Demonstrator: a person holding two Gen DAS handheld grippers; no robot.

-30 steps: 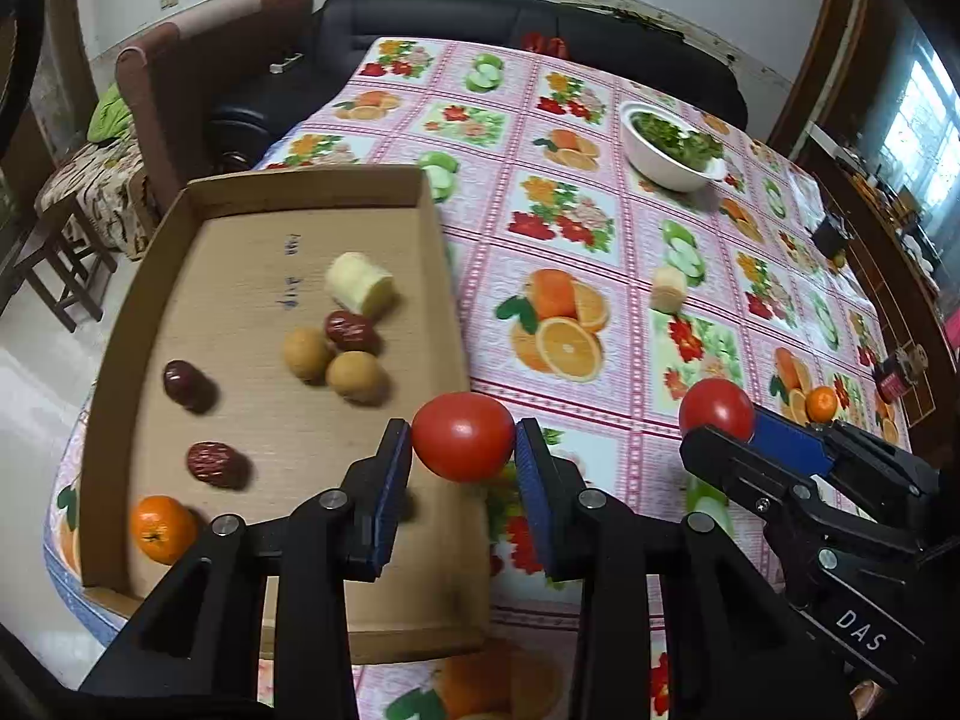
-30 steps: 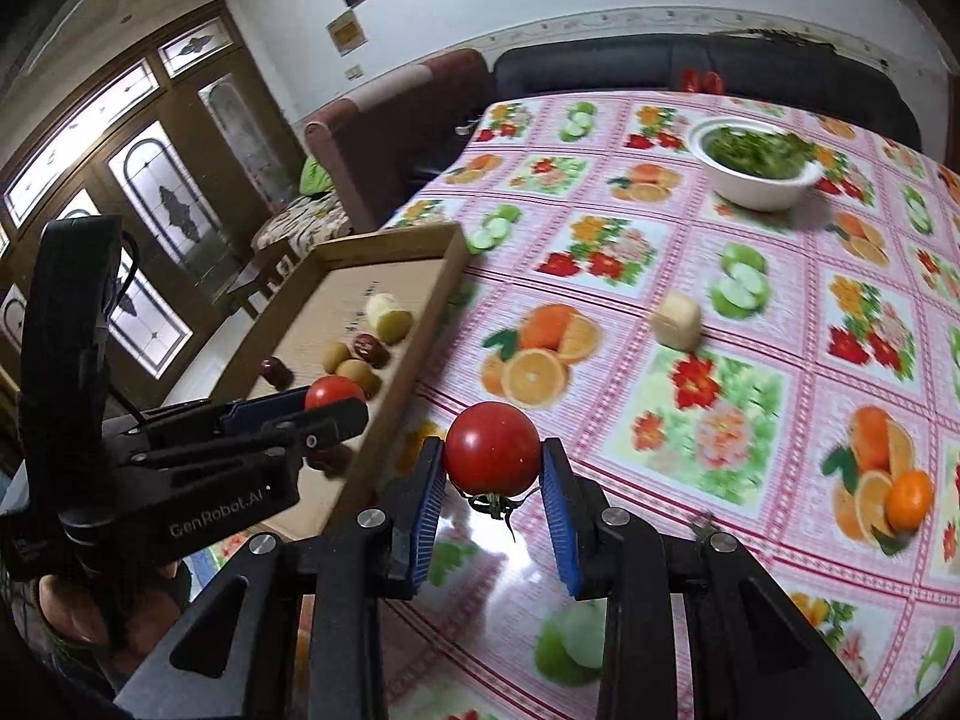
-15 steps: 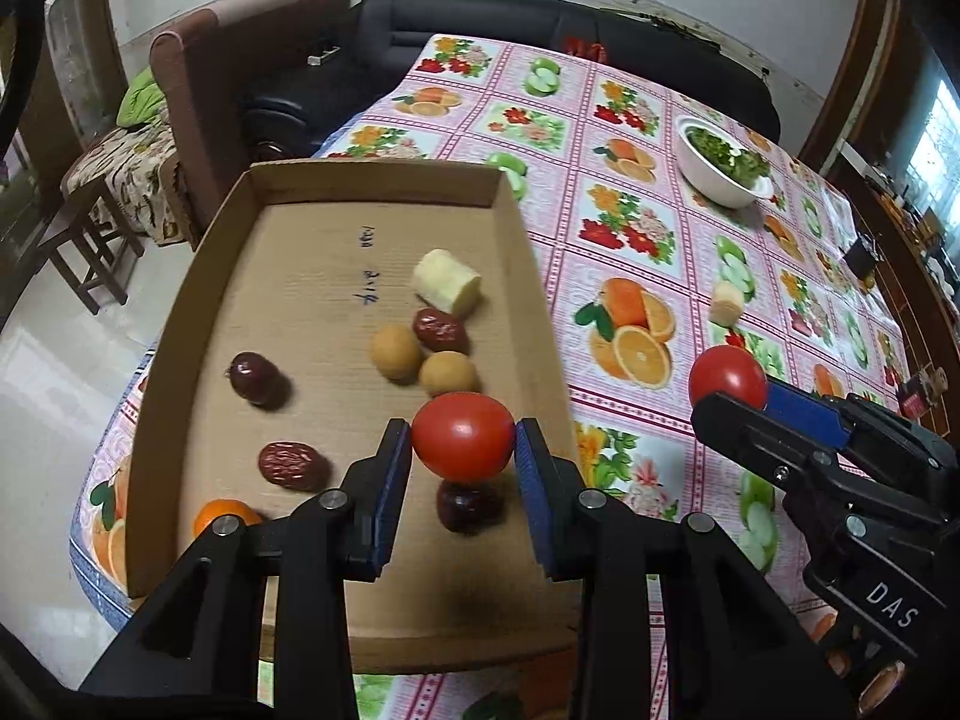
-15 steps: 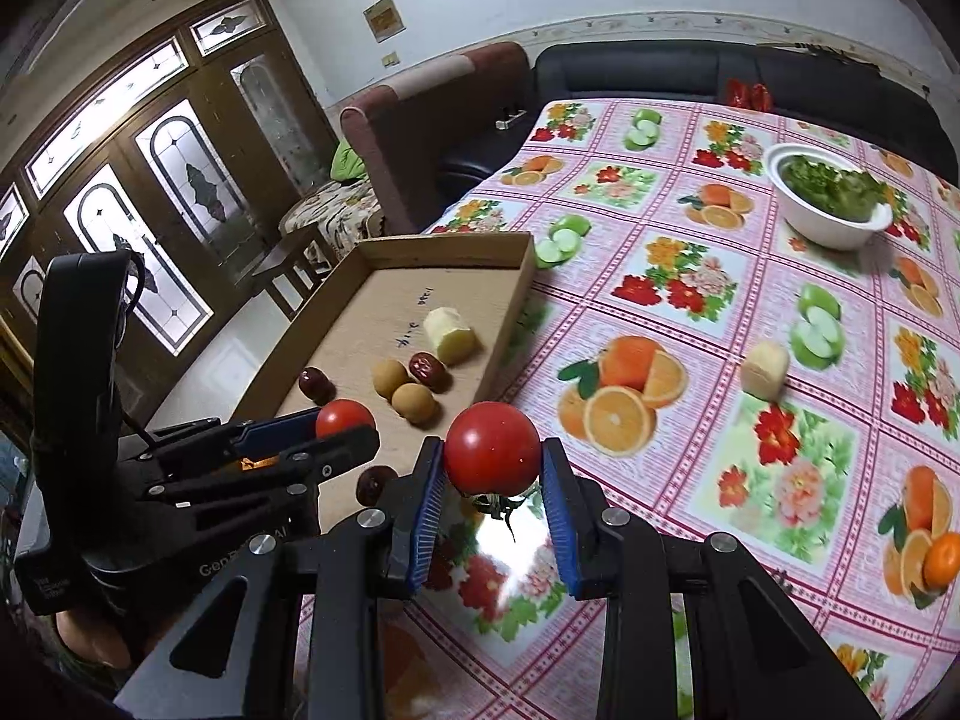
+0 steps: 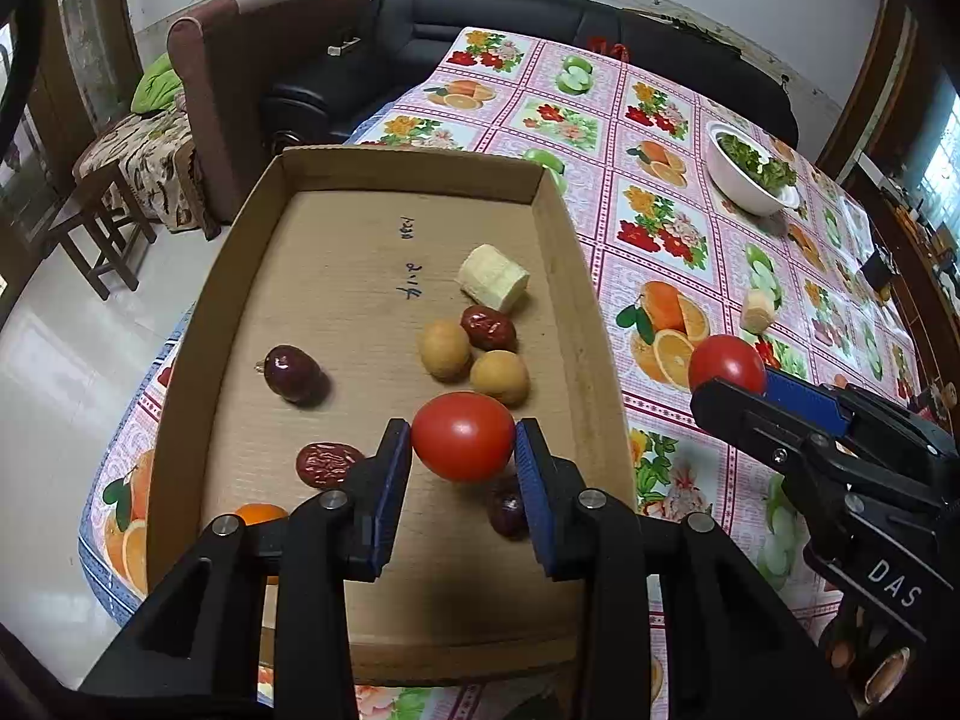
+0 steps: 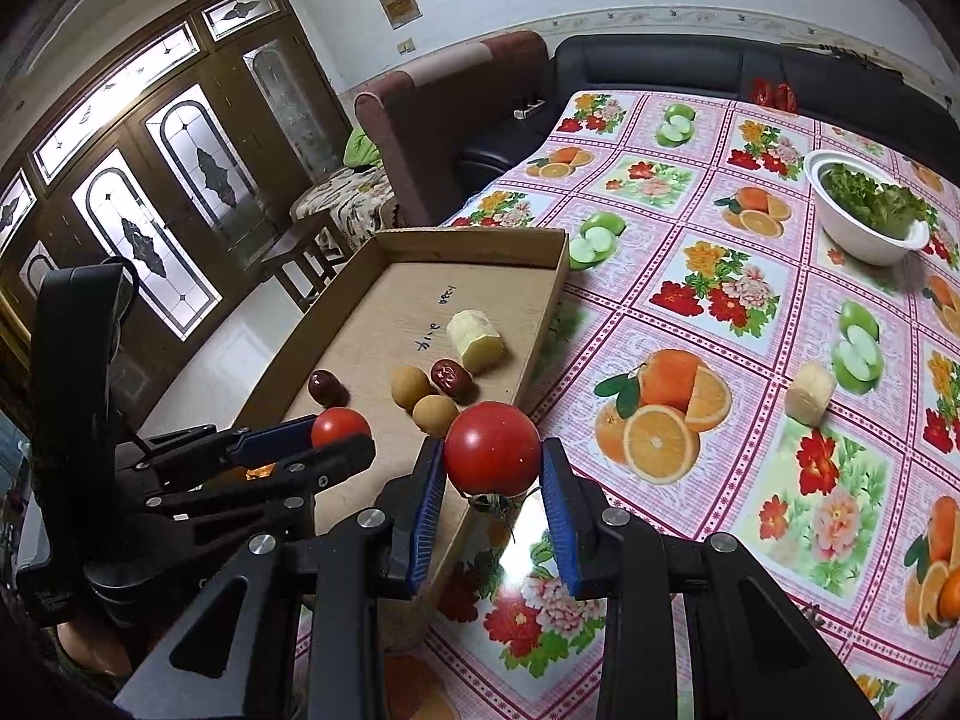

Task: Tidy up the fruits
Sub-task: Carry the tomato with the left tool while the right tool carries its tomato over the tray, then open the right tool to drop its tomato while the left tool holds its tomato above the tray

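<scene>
My left gripper (image 5: 463, 468) is shut on a red tomato (image 5: 462, 437) and holds it above the near part of the cardboard tray (image 5: 576, 300). In the tray lie a pale banana piece (image 5: 493, 277), red dates (image 5: 488, 327), two tan round fruits (image 5: 444, 350), a dark date (image 5: 291, 373) and a small orange (image 5: 259, 513). My right gripper (image 6: 493, 483) is shut on a second red tomato (image 6: 492, 449) and holds it over the tray's right wall (image 6: 543, 324). The right gripper also shows in the left wrist view (image 5: 744, 387).
A white bowl of greens (image 6: 870, 210) stands at the far right of the fruit-print tablecloth. A loose banana piece (image 6: 810, 393) lies on the cloth to the right of the tray. A small orange (image 6: 951, 591) lies at the right edge. A sofa and a stool stand beyond the table.
Both grippers moved left with their tomatoes. The left one went from the tray's right wall to above its floor. The right one went from the cloth to the tray's edge.
</scene>
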